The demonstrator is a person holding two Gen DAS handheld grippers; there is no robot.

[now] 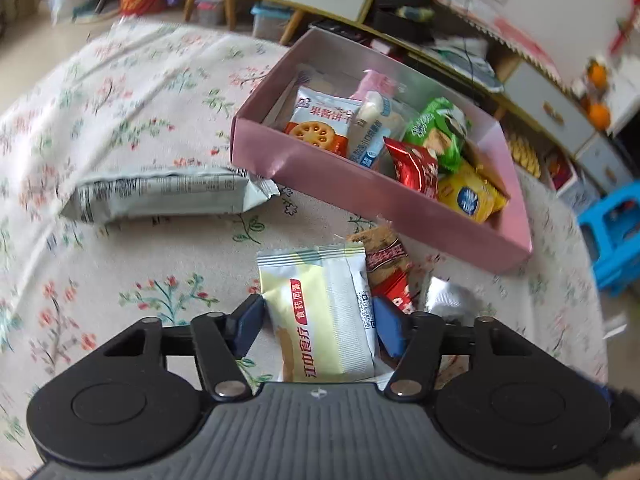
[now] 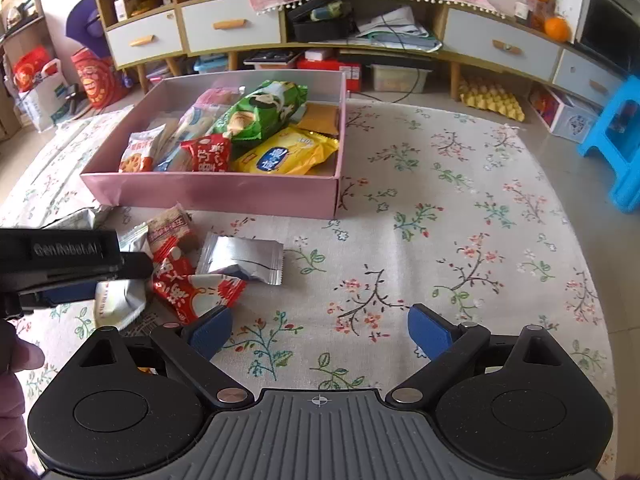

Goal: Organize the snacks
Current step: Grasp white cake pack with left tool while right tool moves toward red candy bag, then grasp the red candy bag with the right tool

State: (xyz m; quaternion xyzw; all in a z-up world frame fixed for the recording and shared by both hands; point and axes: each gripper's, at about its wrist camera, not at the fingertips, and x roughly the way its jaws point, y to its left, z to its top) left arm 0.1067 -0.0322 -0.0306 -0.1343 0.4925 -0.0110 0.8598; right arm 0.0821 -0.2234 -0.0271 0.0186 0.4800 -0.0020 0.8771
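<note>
My left gripper (image 1: 318, 320) is shut on a pale yellow and white biscuit packet (image 1: 320, 304), held just above the floral cloth. The pink box (image 1: 320, 176) lies ahead to the right, holding several snack packets; it also shows in the right wrist view (image 2: 224, 194). My right gripper (image 2: 320, 330) is open and empty over bare cloth. To its left lie a red packet (image 2: 200, 294), a silver packet (image 2: 244, 258) and a brown packet (image 2: 172, 228). The left gripper's body (image 2: 72, 258) shows at the left edge of that view.
A long grey-green packet (image 1: 160, 196) lies on the cloth left of the box. A low cabinet (image 2: 360, 32) with drawers runs along the back. A blue stool (image 2: 616, 136) stands at the right, beyond the cloth's edge.
</note>
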